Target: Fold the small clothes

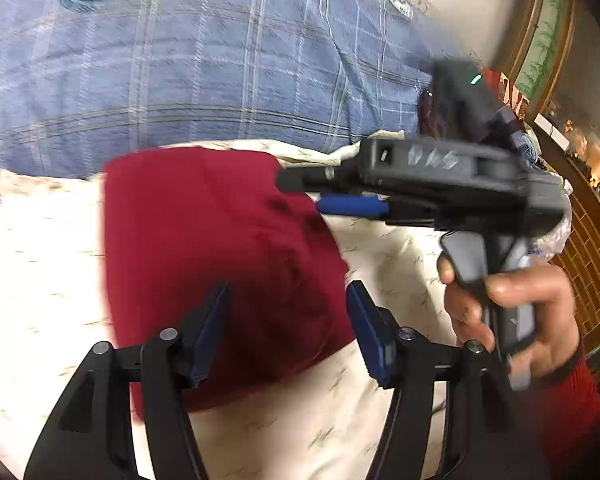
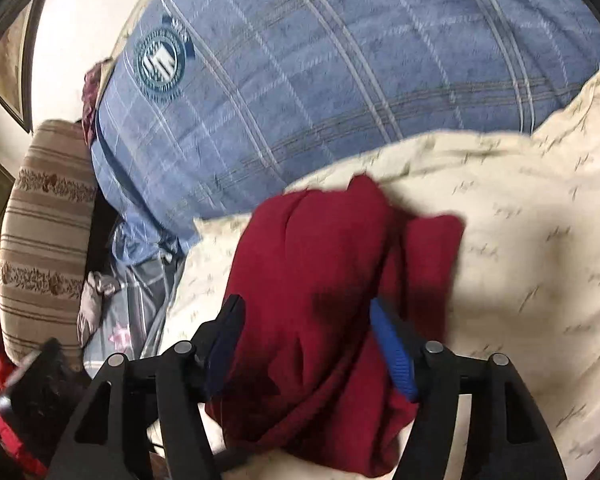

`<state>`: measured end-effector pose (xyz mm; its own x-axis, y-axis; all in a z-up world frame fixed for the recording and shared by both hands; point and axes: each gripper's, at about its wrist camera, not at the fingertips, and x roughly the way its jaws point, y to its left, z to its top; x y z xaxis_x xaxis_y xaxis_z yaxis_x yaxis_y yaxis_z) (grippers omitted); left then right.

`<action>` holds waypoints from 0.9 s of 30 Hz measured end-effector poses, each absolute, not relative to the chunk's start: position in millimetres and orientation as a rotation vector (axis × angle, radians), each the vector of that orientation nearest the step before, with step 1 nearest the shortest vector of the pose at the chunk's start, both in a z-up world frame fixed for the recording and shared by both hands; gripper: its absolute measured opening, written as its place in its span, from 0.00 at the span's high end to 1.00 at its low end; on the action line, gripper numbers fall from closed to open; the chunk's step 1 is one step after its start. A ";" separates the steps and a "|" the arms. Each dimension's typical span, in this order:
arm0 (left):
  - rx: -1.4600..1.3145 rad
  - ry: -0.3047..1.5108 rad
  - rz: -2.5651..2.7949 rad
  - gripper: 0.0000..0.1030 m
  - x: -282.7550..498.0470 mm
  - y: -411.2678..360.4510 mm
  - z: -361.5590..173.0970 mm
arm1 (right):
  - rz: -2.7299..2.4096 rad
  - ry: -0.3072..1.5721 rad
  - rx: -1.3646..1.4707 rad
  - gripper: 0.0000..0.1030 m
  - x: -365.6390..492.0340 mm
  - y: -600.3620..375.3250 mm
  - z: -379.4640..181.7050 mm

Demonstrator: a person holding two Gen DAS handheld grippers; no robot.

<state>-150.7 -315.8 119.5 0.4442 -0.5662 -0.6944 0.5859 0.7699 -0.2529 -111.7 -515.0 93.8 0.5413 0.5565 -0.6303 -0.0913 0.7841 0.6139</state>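
A dark red garment (image 1: 220, 256) lies folded on a cream patterned sheet (image 1: 40, 280). My left gripper (image 1: 288, 328) is open just above its near edge, blue pads wide apart, holding nothing. My right gripper (image 1: 300, 192) reaches in from the right over the garment's far right corner, held by a hand (image 1: 512, 312). In the right wrist view the right gripper (image 2: 308, 344) stands open with the red garment (image 2: 332, 288) bunched between its blue pads (image 2: 392, 352); the jaws are wide apart and not pinching it.
A blue plaid blanket (image 1: 220, 60) lies behind the sheet, also in the right wrist view (image 2: 340, 60). A striped beige cushion (image 2: 44, 240) stands at the left. Wooden furniture (image 1: 592, 240) is at the right.
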 end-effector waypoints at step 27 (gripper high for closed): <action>0.075 0.926 -0.448 0.37 -132.8 -285.9 65.2 | 0.356 0.947 0.468 0.56 -131.5 -487.7 78.9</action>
